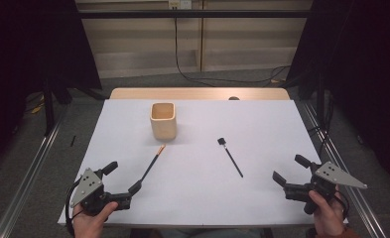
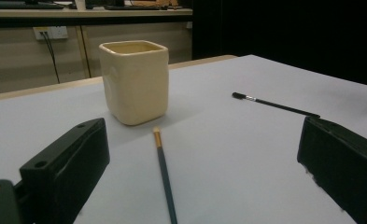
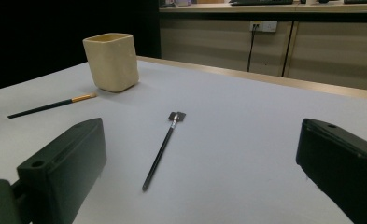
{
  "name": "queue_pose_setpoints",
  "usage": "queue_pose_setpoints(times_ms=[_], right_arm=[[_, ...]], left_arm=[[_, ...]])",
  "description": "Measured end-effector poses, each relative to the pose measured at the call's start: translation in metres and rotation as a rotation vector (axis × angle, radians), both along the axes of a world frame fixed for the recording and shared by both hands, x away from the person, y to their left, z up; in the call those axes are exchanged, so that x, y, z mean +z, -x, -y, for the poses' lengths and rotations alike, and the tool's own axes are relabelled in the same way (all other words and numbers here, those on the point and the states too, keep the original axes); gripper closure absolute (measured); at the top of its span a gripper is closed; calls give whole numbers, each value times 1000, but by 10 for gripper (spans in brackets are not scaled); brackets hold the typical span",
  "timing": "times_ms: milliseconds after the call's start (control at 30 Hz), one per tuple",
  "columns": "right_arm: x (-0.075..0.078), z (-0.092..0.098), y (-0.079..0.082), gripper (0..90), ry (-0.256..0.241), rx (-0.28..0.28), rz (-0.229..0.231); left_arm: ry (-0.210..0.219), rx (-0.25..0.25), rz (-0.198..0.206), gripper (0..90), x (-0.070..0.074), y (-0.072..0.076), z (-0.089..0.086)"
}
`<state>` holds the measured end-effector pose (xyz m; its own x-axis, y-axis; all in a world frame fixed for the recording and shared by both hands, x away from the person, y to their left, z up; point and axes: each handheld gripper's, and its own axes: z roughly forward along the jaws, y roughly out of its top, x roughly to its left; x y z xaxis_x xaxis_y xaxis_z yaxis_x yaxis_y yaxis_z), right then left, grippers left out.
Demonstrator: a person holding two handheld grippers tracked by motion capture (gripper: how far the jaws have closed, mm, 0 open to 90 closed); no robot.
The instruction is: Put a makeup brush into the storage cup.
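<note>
A cream square cup stands upright at the back middle of the white table. A dark brush with a gold ferrule lies in front of the cup, tip toward it. A black flat-headed brush lies to its right. My left gripper rests open at the front left. In the left gripper view the cup is ahead, and the gold-ferrule brush runs back between the jaws, untouched. My right gripper is open at the front right. Its own view shows the black brush ahead of the jaws and the cup far left.
A wooden strip borders the table's far edge. Metal rails run along both sides on the floor. Cables trail behind the table below a wall socket. Dark curtains hang left and right.
</note>
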<state>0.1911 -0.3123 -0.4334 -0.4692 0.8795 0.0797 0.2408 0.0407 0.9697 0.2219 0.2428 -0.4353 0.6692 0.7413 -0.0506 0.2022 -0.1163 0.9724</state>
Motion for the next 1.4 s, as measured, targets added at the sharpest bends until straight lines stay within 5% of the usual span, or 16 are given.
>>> queue_pose_setpoints(times_ms=[333, 800, 1400], right_arm=[[-2, 0, -3, 8, -40, 27, -8], [1, -3, 0, 8, -16, 36, 13], [0, -5, -1, 6, -20, 54, -1]], left_arm=[[-6, -3, -18, 29, 1, 1, -2], [13, -43, -33, 37, 6, 2, 0], [-18, -79, -17, 29, 19, -16, 6]])
